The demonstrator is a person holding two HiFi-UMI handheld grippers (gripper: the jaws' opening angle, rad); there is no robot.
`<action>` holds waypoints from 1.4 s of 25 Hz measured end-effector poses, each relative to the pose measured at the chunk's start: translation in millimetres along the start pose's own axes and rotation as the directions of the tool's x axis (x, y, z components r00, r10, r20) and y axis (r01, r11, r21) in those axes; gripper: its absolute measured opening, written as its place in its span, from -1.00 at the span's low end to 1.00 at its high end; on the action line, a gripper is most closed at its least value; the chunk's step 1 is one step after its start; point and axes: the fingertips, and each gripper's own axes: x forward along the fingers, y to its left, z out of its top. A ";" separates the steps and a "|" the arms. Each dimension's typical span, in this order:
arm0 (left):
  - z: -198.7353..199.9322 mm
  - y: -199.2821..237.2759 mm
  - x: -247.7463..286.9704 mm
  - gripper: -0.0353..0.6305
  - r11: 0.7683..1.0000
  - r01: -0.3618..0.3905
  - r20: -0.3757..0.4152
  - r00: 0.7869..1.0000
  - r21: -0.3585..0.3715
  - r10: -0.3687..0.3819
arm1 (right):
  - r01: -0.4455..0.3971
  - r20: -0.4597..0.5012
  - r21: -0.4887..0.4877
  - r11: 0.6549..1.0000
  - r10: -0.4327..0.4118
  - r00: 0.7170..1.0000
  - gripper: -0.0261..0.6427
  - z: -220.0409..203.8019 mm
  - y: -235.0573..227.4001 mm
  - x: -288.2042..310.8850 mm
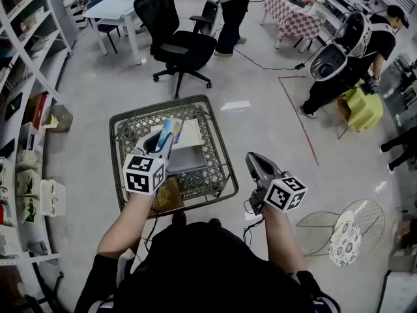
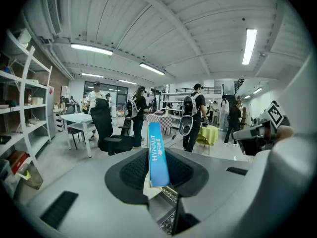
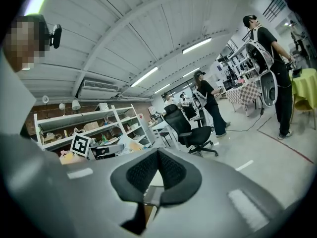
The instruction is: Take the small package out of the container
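Observation:
A wire basket (image 1: 221, 150) stands on the floor in front of me in the head view. My left gripper (image 1: 165, 141) is held above it, shut on a small blue package (image 1: 173, 130) that sticks up from the jaws. In the left gripper view the same blue package (image 2: 157, 155) stands on edge between the black pads of the left gripper (image 2: 158, 168). My right gripper (image 1: 256, 163) hovers just right of the basket. In its own view the right gripper (image 3: 157, 155) has its pads meeting at the tip with nothing between them.
A grey-white box (image 1: 189, 154) and a brown packet (image 1: 168, 196) lie in the basket. Beyond it stand a black office chair (image 1: 184, 45) and a white table (image 1: 120, 8). Shelves (image 1: 26, 142) line the left; a round wire stool (image 1: 348, 232) sits right. Several people stand further off.

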 end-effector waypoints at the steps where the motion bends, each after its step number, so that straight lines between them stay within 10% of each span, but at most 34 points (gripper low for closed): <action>1: 2.1 -4.4 -4.0 -0.62 1.000 -0.018 0.007 1.000 0.004 0.018 | -0.011 0.003 0.000 1.000 0.011 1.000 -0.89 3.2 -4.1 -7.2; 19: 26.0 -59.0 -108.1 -0.62 0.972 -0.219 0.150 0.961 -0.087 0.230 | -0.222 0.015 -0.068 0.973 0.224 0.975 -0.89 30.6 -6.3 -53.1; 35: 48.6 16.9 -224.8 -0.62 0.943 -0.327 0.260 0.907 -0.054 0.330 | -0.228 0.183 -0.259 0.939 0.279 0.943 -0.89 81.1 95.9 -28.4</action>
